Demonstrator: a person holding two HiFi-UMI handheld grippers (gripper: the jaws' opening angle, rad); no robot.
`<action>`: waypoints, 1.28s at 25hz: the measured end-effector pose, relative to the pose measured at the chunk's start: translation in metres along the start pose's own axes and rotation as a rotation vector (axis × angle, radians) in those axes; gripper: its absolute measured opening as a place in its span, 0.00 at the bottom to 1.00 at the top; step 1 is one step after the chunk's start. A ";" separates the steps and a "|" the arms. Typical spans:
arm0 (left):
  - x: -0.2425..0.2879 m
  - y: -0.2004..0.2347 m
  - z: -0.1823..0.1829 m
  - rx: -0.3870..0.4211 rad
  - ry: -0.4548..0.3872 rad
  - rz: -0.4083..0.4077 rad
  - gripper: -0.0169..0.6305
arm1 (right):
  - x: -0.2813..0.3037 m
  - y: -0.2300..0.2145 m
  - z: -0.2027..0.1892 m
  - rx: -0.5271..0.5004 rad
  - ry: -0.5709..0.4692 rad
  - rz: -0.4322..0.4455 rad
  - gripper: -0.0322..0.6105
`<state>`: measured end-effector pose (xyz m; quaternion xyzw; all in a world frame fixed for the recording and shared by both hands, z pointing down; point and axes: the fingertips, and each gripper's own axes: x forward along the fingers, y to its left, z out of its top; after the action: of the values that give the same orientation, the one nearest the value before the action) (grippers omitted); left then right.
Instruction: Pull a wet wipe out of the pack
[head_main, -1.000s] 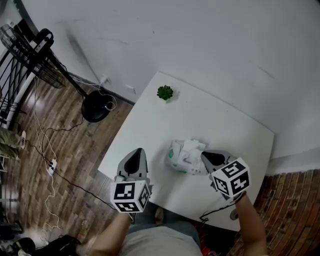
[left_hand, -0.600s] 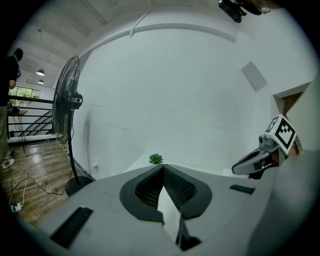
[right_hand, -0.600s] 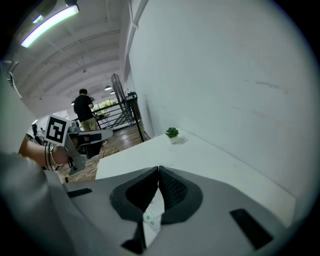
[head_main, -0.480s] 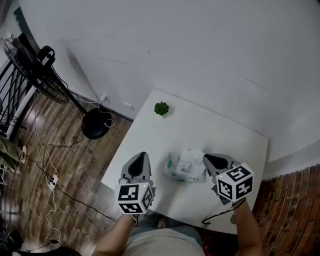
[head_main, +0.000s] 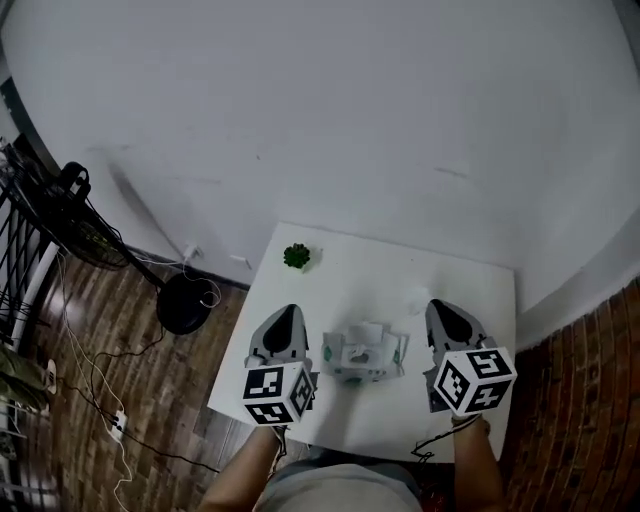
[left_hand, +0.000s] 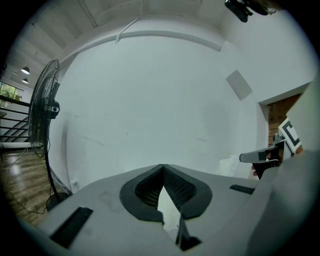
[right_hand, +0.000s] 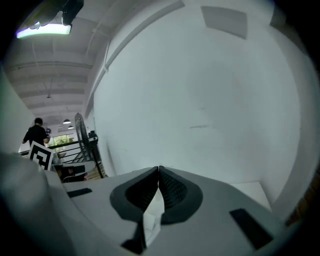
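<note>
The wet wipe pack (head_main: 362, 352) lies on the white table (head_main: 380, 270) between my two grippers, with its flap up. My right gripper (head_main: 437, 305) is to the right of the pack. It is shut on a white wet wipe (head_main: 414, 298) that bunches at its tip, clear of the pack. The right gripper view shows creased white wipe (right_hand: 150, 217) between the closed jaws of that gripper (right_hand: 159, 168). My left gripper (head_main: 286, 312) is shut and empty to the left of the pack. Its own view has the left gripper (left_hand: 162, 166) aimed at the wall, with the wipe (left_hand: 231, 165) at the right.
A small green plant (head_main: 296, 256) stands at the table's far left corner. A floor fan (head_main: 70, 200) with a round base (head_main: 185, 300) and loose cables is on the wooden floor to the left. A brick wall (head_main: 590, 400) is on the right and a white wall behind.
My right gripper has drawn away from the pack to the right, taking the wipe that stuck out of it. The left gripper stayed beside the pack. The head view tilted up.
</note>
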<state>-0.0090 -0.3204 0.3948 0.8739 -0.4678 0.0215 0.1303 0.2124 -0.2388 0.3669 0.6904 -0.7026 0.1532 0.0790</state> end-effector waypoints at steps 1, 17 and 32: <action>0.004 -0.005 0.006 0.007 -0.007 -0.015 0.03 | -0.007 -0.007 0.005 0.015 -0.031 -0.039 0.06; 0.046 -0.049 0.043 0.050 -0.036 -0.153 0.03 | -0.081 -0.073 0.010 0.144 -0.217 -0.405 0.06; 0.050 -0.056 0.035 0.049 -0.022 -0.164 0.03 | -0.085 -0.082 0.012 0.148 -0.222 -0.436 0.06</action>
<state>0.0618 -0.3399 0.3574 0.9123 -0.3955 0.0127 0.1053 0.2978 -0.1622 0.3374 0.8420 -0.5285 0.1069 -0.0185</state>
